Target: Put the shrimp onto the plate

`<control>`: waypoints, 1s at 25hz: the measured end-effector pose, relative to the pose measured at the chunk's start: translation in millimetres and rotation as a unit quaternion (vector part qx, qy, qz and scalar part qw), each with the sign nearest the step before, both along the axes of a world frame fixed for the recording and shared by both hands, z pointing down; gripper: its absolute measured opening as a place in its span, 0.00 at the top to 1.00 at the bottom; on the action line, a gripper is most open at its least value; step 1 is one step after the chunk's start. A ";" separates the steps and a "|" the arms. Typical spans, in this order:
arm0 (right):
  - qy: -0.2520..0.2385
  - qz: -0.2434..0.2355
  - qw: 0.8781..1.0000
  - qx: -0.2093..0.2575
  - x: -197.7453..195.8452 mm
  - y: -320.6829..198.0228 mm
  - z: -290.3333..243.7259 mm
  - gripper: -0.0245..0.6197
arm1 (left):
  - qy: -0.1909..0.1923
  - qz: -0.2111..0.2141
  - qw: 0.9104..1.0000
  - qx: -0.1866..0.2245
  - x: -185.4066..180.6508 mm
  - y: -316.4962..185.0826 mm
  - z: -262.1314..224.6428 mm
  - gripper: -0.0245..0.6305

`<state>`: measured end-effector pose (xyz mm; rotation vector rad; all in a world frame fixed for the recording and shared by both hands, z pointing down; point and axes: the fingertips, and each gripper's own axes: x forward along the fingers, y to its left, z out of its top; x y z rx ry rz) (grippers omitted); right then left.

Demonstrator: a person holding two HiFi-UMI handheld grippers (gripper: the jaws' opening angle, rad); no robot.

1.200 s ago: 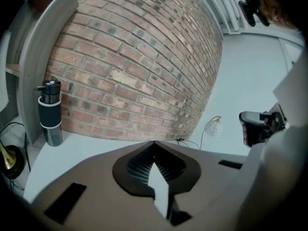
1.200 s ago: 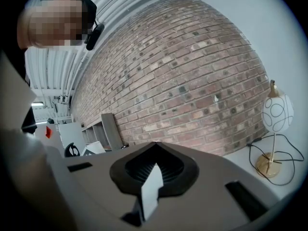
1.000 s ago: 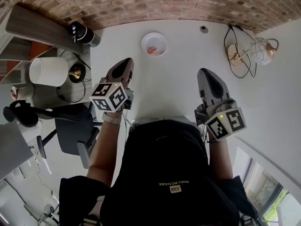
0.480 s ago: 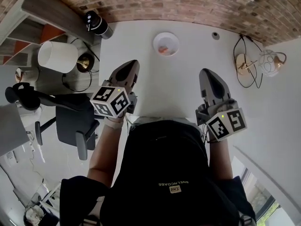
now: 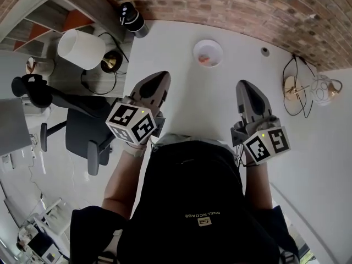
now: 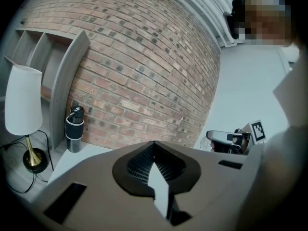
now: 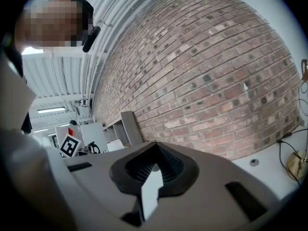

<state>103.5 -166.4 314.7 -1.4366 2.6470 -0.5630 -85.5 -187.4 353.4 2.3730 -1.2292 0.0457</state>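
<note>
Tiny shrimp (image 5: 204, 59) on plate (image 5: 215, 48), axis unclear

Office | brick wall (image 5: 231, 4) | white desk (image 5: 203, 98) | swivel chair (image 5: 82, 139) (lamp (image 5: 81, 49) beside)

Bright even daylight, soft shadows, strong fisheye edge distortion

The person holds the left tool (image 5: 156, 86) and the right tool (image 5: 249, 94) out in front of the chest, side by side and well apart. Both point forward, their tips leaning slightly toward each other. The bare left forearm (image 5: 123, 176) and right forearm (image 5: 258, 185) reach out on either side of the torso. Each tool's jaws are closed together, with nothing between them.
</note>
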 end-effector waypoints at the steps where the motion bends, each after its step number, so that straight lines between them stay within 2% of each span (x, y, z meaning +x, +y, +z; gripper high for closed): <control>1: -0.001 -0.004 1.000 0.001 -2.7 -0.6 -0.3 0.96 | 0.001 -0.004 1.000 0.002 -2.1 2.1 -2.8 0.96; 18: -0.002 -0.081 0.997 0.015 -57.6 -0.7 -2.8 0.96 | -0.004 -0.052 0.999 0.016 -37.4 30.7 -26.2 0.96; 25: -0.001 -0.090 0.996 0.014 -59.8 -1.9 -1.9 0.96 | -0.009 -0.056 0.998 0.007 -36.0 32.7 -21.2 0.96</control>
